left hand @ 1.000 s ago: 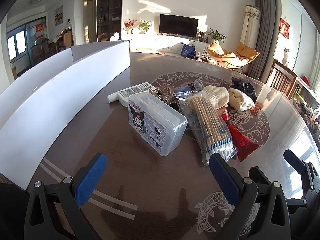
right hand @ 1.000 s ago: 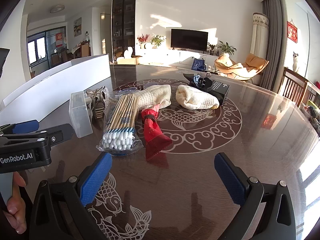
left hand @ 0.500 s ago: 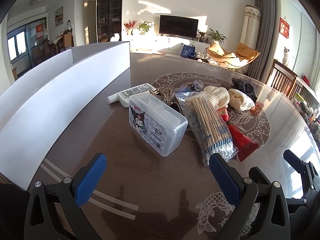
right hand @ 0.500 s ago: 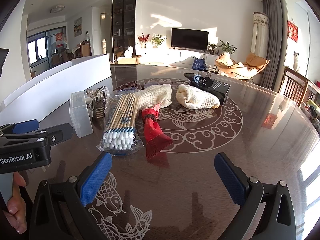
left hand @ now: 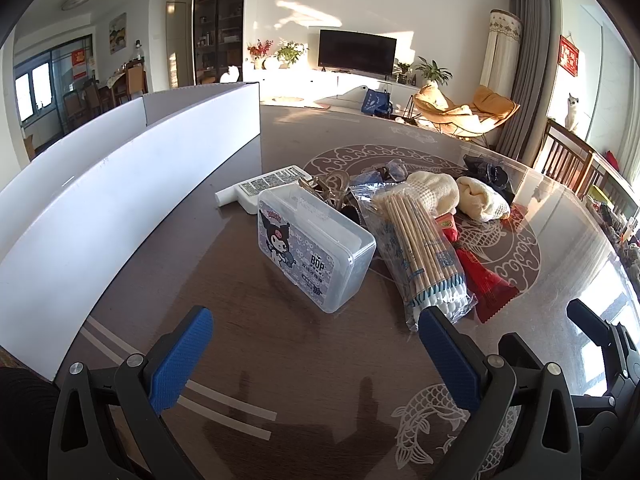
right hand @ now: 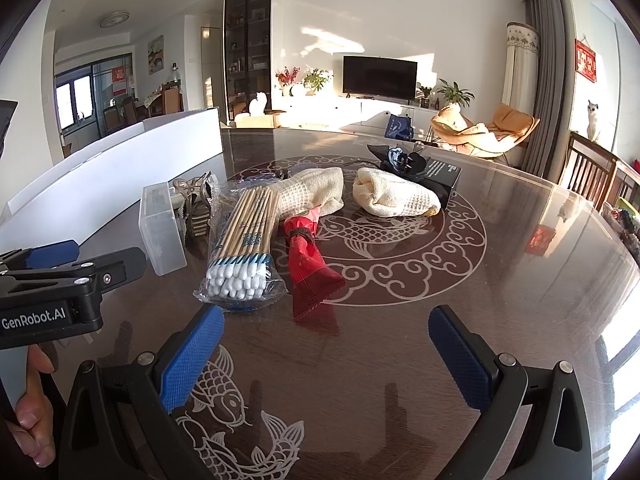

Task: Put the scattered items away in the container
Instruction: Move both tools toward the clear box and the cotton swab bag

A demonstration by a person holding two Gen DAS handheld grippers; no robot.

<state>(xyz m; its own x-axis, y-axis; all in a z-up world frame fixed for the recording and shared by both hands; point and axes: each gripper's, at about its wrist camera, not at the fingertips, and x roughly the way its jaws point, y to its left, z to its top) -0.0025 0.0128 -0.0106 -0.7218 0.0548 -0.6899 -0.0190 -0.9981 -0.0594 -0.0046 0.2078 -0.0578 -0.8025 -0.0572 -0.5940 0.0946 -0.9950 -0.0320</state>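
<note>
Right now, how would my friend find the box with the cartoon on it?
Start at the long white container along the left of the table. Just right of it, the nearest thing in the pile is a clear plastic box. Unlike the cotton swab bag beside it, it is hard, with a dark-eared cartoon character printed on its side.

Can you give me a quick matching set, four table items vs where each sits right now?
Things:
1. clear plastic box with cartoon label
2. bag of wooden cotton swabs
3. red foil packet
4. tall white cardboard container

Places:
A. along the table's left edge
B. between the swab bag and the fish motif
C. nearest the white container, left of the swabs
D. between the clear box and the red packet

Pairs: 1-C, 2-D, 3-B, 4-A
</note>
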